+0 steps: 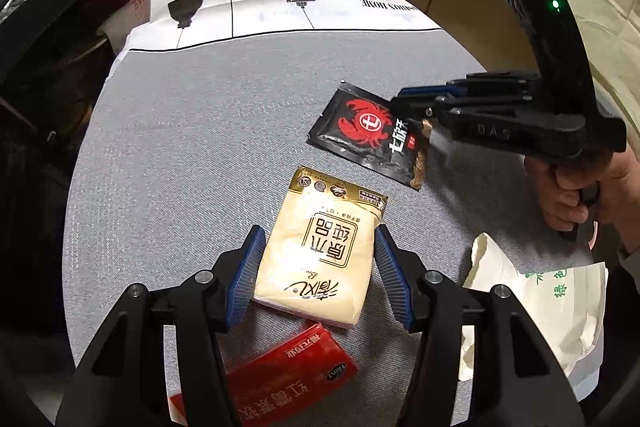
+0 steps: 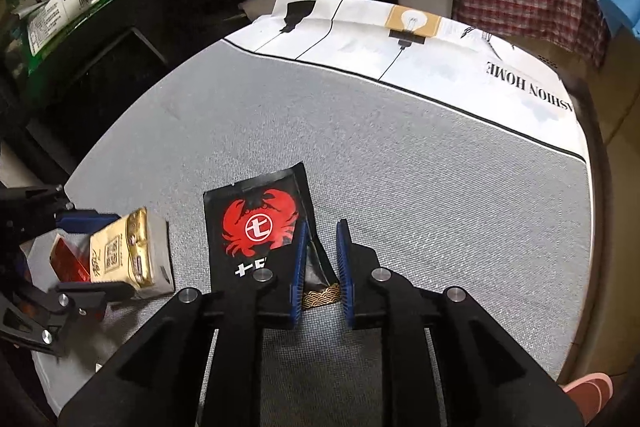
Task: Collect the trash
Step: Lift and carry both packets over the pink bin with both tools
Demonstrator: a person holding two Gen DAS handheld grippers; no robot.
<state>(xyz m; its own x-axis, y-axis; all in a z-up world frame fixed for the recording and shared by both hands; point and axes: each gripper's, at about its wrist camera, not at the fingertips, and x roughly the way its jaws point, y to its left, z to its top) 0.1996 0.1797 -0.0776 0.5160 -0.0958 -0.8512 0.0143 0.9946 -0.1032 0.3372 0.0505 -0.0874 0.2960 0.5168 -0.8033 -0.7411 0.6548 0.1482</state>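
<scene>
Two wrappers on a grey table, a gripper at each.

The cream tissue pack lies flat near the table's near edge, between the spread blue pads of the left gripper, which flank its sides with slim gaps. A red pack lies just behind it and a white paper bag to its right. The black crab-print sachet lies apart toward the middle; the right gripper sits low over its right edge, fingers narrowly parted around a raised fold, contact unclear. Beyond, the grey tablecloth runs bare to its white printed border. A hand grips the right tool's handle from the table's right side.
</scene>
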